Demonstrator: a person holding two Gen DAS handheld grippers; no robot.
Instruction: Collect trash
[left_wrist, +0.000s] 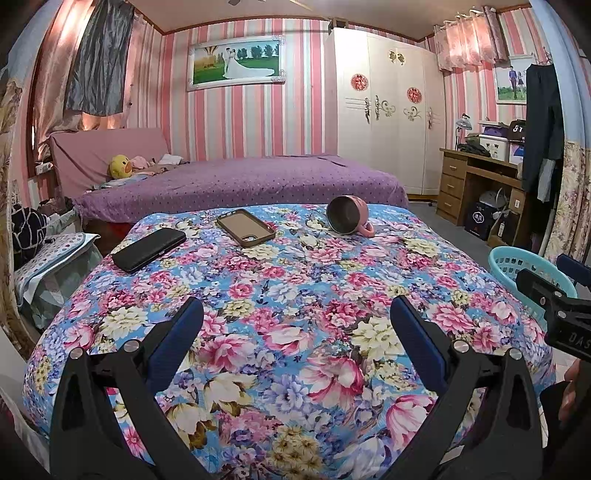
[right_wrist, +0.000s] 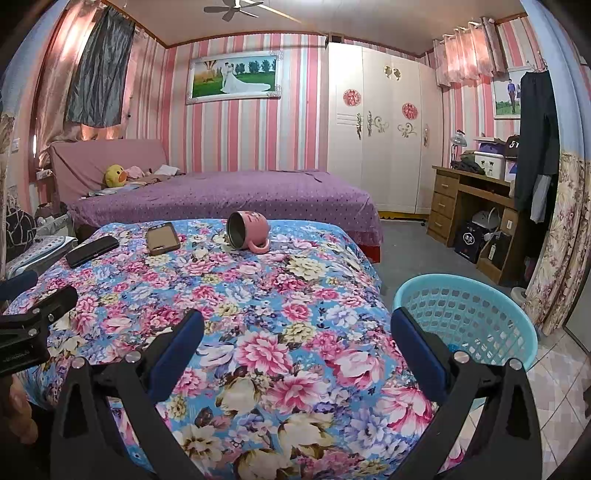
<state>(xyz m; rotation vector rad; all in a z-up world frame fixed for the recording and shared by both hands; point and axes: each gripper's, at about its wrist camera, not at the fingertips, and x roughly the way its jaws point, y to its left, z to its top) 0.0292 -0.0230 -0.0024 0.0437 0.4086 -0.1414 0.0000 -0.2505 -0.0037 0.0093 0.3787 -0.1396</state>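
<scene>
A surface draped in a blue cloth printed with pink, white and purple flowers (left_wrist: 295, 280) is seen in both wrist views, filling the foreground of a bedroom. Behind it a bed under a purple dotted cover (left_wrist: 240, 181) is set against a wall papered in pink and white stripes (left_wrist: 303, 110), on which a framed picture of a couple (left_wrist: 236, 61) is hung. A white wardrobe (left_wrist: 388, 110) and a wooden desk with drawers (left_wrist: 465, 184) are placed to the right, and a yellow duck plush toy (left_wrist: 120, 166) is seen at the head of the bed.

Three things are counted on the floral cloth, all at its far end: one black phone lying flat (left_wrist: 147, 249), one brown phone case lying inner side up (left_wrist: 245, 227), and one pink mug tipped on its side (right_wrist: 249, 230), its mouth turned toward the cameras. One light blue plastic mesh basket (right_wrist: 469, 317) is stood on the floor just beside the cloth's right edge.

The left gripper (left_wrist: 295, 317) is held above the near part of the cloth, fingers spread wide with nothing between them. The right gripper (right_wrist: 295, 325) is likewise spread and empty, above the cloth's near right part, beside the basket.
</scene>
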